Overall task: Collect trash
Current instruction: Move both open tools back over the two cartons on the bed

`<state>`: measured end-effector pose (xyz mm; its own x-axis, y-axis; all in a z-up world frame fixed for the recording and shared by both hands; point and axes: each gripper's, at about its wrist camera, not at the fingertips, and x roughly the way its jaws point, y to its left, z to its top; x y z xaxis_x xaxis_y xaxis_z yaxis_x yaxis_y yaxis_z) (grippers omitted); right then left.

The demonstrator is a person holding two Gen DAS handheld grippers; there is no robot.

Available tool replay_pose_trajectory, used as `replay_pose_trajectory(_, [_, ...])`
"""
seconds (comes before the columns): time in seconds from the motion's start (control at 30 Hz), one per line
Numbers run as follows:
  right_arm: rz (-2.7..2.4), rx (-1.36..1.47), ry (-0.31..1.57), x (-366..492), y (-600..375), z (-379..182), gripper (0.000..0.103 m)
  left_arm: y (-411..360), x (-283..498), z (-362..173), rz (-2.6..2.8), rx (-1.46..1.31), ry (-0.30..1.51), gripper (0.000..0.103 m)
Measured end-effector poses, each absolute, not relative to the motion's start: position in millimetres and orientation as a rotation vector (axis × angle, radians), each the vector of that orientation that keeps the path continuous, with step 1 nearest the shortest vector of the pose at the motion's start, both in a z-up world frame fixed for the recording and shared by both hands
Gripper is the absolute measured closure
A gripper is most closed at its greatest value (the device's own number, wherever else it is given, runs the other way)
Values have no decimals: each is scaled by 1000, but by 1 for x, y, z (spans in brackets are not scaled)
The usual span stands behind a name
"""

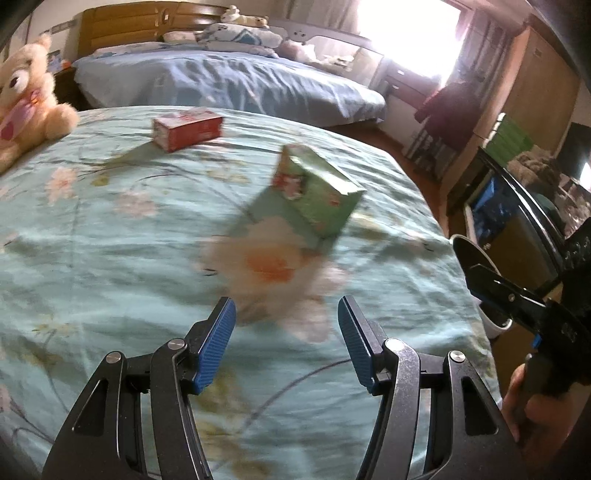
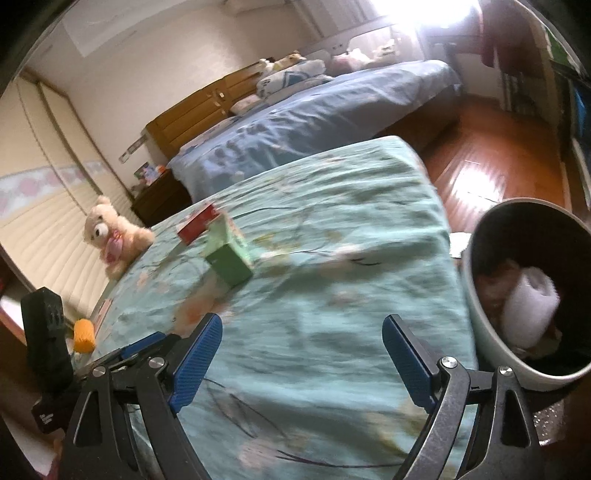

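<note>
Though blurred, green box [image 1: 317, 192] well ahead of left gripper's [image 1: 287, 345] parted, empty jaws.

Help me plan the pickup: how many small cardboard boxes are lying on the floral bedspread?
2. The green box is nearer the grippers, mid-bed; the red box lies farther back, toward the teddy bear. More may be hidden outside both views.

**Bedroom backdrop**

A teddy bear [image 1: 26, 96] sat at the edge of the floral sheet [image 1: 110, 258], leaning against a cream padded wall [image 2: 48, 236]. Beyond lay a blue bed [image 1: 229, 81] with pillows [image 1: 236, 35] and a wooden headboard [image 1: 122, 27]. Sunlight glared off the wood floor [image 2: 491, 166].
</note>
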<state>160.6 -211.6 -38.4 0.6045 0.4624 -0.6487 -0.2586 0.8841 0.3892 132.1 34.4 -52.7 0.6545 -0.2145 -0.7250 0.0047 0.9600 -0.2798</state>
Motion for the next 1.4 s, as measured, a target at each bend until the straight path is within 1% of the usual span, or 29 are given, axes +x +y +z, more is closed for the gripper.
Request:
replay_pose_trajectory(0.43, [501,211,849,173,-160,-45,13,84,140,-52,-37,-262,838,45])
replay_pose_trajectory(0.93, [539,170,854,200,-122,-49,13,112,179,-55,2,-208,854,42])
replay_pose_trajectory(1.23, [527,175,863,223,-110,-53,13,125,218,-58,1,-171,870,39])
replay_pose_trajectory(1.33, [516,170,866,230,-107,-54,13,129,234,-59,-2,-144,871,37])
replay_pose_trajectory(1.4, [510,160,873,234,-104,-57,14,133,245,-61,-3,-134,871,33])
